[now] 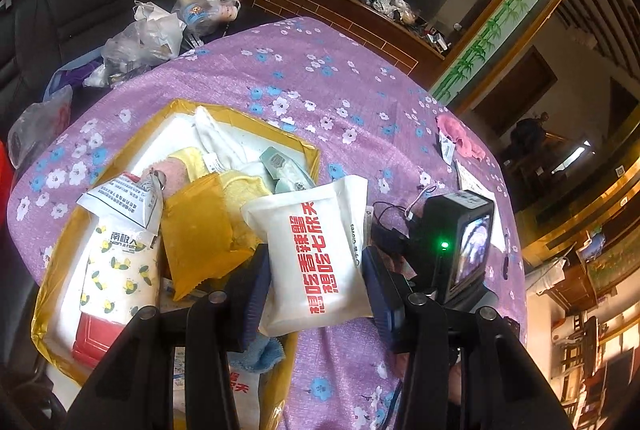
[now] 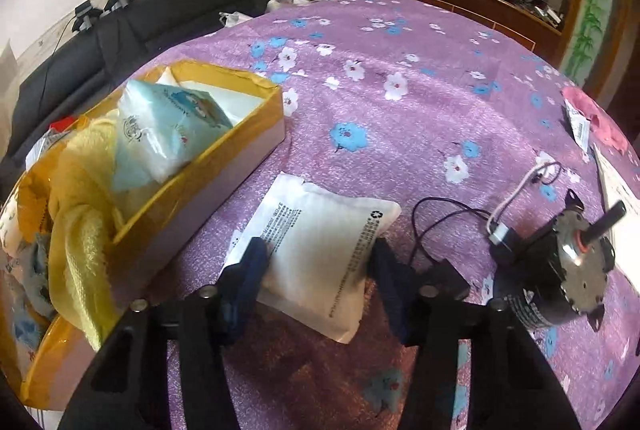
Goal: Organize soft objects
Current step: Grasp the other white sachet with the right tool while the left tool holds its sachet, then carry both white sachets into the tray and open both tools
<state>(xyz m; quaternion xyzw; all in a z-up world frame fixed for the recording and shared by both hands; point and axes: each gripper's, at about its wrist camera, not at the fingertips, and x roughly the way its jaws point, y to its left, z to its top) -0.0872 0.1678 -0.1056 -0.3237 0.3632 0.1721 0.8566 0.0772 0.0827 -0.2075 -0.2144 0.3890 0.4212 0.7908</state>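
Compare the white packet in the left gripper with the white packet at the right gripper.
The red-lettered packet shows large red characters; the grey-print packet shows small grey text and a recycling mark. The red-lettered packet is clamped in the left gripper at the yellow box edge; the grey-print packet lies flat on the purple tablecloth, flanked by the right gripper, grip unclear. Both are soft, white, pillow-shaped.

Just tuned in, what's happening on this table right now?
Soft packets are being sorted into the yellow box. The left gripper holds a white pouch with red lettering at the box's edge. The right gripper straddles a white packet lying on the purple cloth.
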